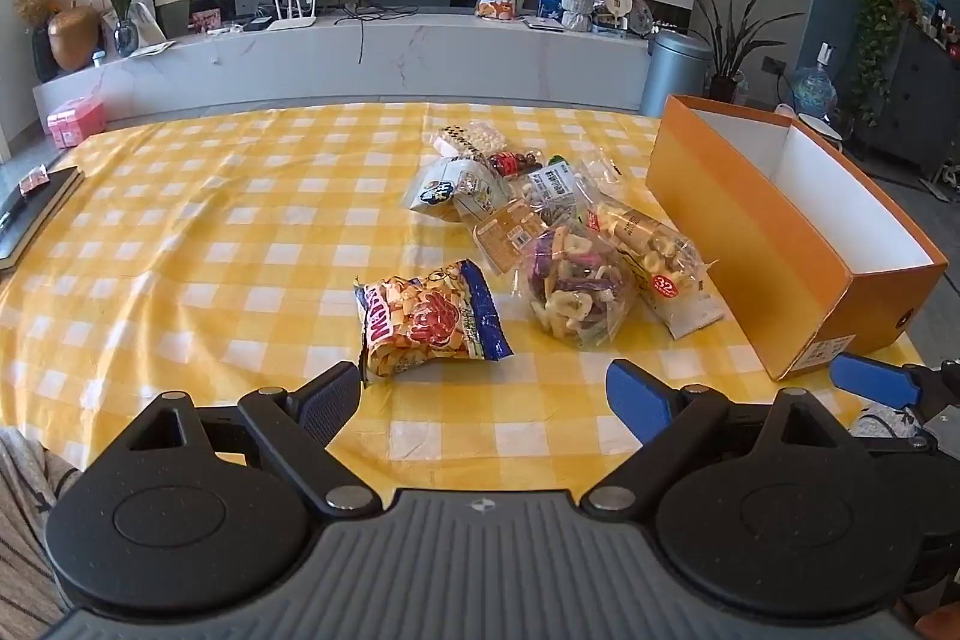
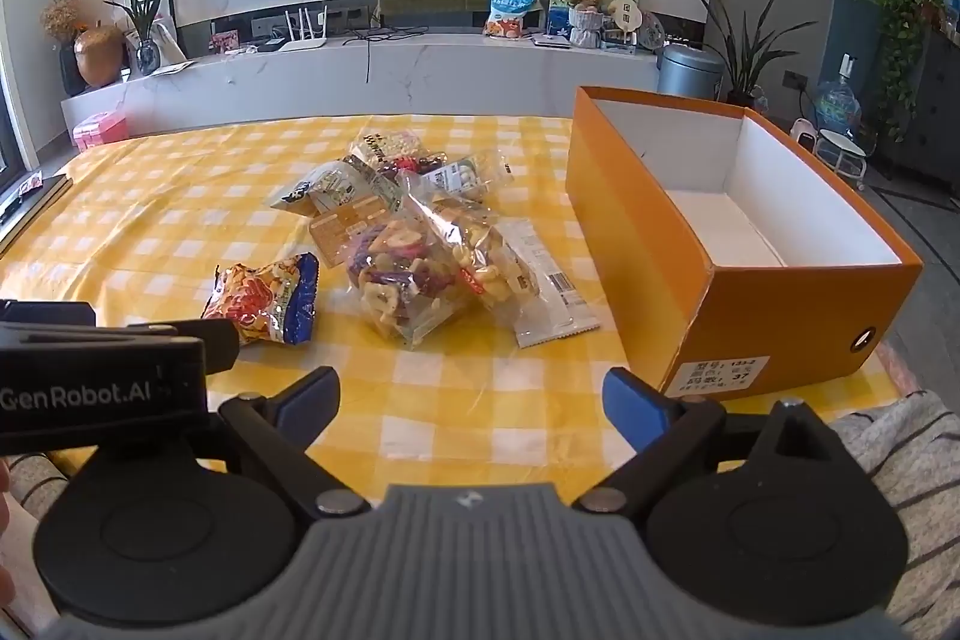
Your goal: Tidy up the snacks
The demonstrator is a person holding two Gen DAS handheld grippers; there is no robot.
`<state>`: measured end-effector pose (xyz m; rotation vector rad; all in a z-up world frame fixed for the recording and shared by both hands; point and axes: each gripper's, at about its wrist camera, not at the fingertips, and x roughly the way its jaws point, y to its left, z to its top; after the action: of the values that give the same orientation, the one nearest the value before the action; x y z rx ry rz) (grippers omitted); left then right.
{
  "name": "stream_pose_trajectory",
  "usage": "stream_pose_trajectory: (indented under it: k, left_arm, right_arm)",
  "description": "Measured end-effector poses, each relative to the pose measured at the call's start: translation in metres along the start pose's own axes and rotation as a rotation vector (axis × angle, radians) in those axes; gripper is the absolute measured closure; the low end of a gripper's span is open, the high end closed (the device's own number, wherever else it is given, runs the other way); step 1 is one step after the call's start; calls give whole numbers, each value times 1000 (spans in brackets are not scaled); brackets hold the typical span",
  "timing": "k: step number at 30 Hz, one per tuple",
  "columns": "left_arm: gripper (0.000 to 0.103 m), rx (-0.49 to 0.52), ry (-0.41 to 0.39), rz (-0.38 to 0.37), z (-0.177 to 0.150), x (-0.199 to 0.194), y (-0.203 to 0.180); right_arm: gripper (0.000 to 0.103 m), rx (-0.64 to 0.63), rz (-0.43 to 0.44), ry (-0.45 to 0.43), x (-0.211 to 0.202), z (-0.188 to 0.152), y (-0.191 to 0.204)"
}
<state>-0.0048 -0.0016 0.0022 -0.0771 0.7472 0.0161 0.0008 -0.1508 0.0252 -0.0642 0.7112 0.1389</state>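
Left claw: the left claw is seen at the bottom of the left wrist view. Its two blue fingers are spread wide apart and nothing is held between them.
Right claw: the right claw is seen at the bottom of the right wrist view. Its fingers are also spread wide and nothing is held.
Bench: the bench is covered by a yellow and white checked cloth.
Snack pile: a pile of snack bags is found in the middle of the left wrist view, a little to the right. The bags lie on and against each other.
Blue and orange bag: one blue and orange snack bag lies alone, low in the middle of the frame, just above the left claw's left finger. It is seen again at the left of the right wrist view.
Clear fruit chip bag: a clear bag of mixed chips is placed at the near end of the pile.
Box: an open orange box stands on the right side of the bench, near the pile but not touching it. In the right wrist view its white inside holds no snacks.
Notebook: a dark notebook lies at the far left edge.
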Motion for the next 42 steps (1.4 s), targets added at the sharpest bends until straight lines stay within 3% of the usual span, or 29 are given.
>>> stream_pose_trajectory:
  k: [32, 42]
  left_arm:
    - [0, -1, 12, 9, 0, 4, 2]
    - [0, -6, -28, 36, -2, 0, 0]
  right_arm:
    - [11, -10, -9, 6, 1, 0, 4]
    - [11, -1, -3, -2, 0, -1, 4]
